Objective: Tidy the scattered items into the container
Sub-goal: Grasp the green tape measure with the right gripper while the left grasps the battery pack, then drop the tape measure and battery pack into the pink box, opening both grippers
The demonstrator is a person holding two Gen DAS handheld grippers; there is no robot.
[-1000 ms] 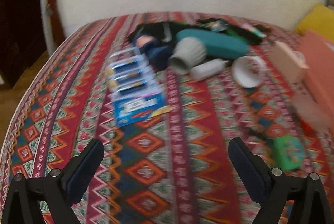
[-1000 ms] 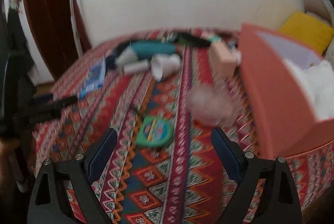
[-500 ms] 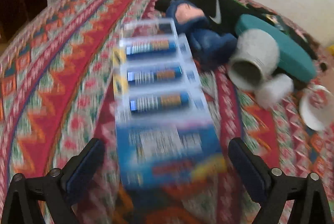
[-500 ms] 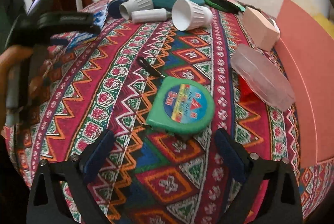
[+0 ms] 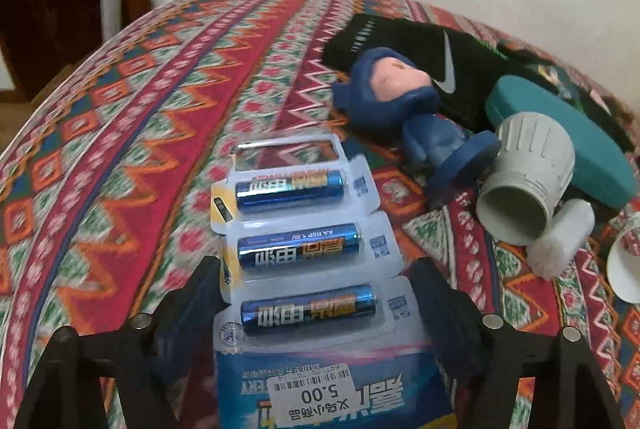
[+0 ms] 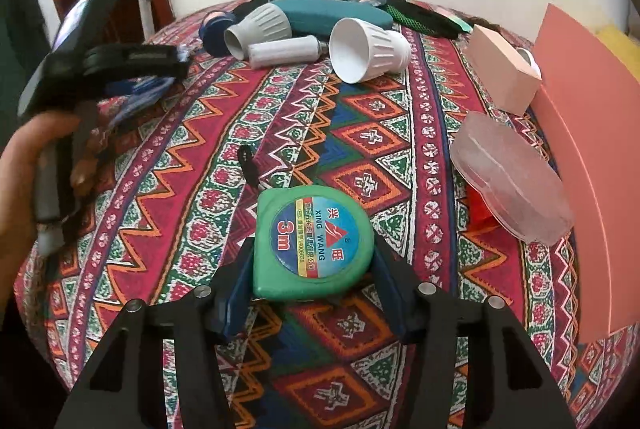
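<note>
Both-sided, jaws flanking battery pack [image 5: 308,269] and tape measure [image 6: 314,243] edges.

both grippers [image 5: 316,293] [image 6: 314,285] low, jaws apart

One battery blister pack [image 5: 308,269] holds three blue AA batteries [image 5: 300,247] and one empty pocket. There are two ribbed bulb housings: one grey [image 6: 258,29] and one white [image 6: 368,49]. One white cylinder [image 6: 286,55] lies between them. Also single: a blue figurine [image 5: 404,109], a teal case [image 6: 332,15], a black sock [image 5: 420,69], a green tape measure [image 6: 312,241], a clear plastic case [image 6: 512,177], a pink box [image 6: 504,73] and a salmon container [image 6: 588,149].
</note>
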